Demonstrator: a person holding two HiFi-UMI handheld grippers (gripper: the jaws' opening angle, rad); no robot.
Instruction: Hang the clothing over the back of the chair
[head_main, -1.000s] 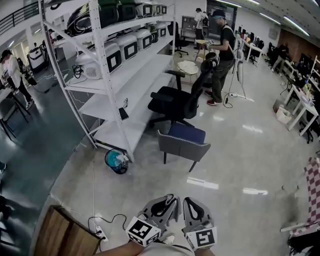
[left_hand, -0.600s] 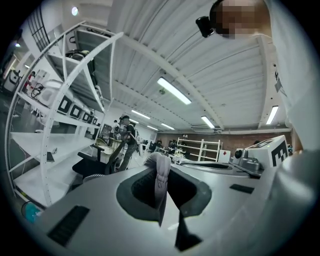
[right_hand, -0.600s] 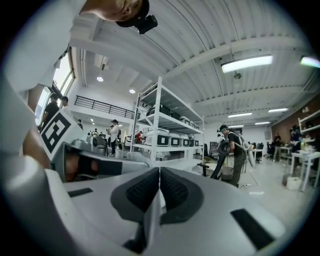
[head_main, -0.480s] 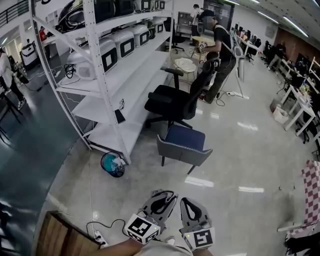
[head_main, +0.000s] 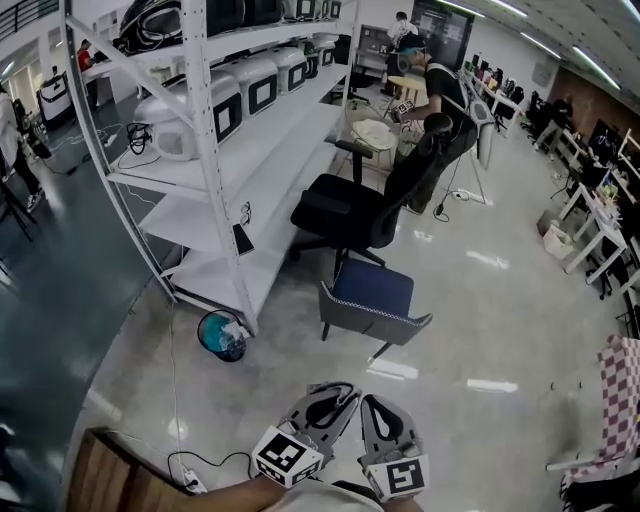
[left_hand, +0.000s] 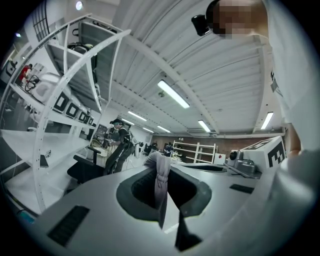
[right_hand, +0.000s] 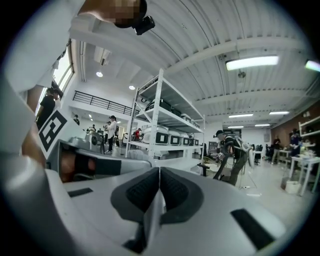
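The left claw is clamped on a bunched fold of pale clothing, which pokes up between its jaws. The right claw sits just right of it, jaws pressed together. Both are low and near, above a glossy floor. Well beyond them stands a grey armchair with a blue seat, its back on the near side. A black office chair stands farther off, beside white shelving at left.

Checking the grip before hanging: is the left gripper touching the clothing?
Touching. The left gripper view shows the left gripper closed on a fold of pale clothing that stands up between its pads.
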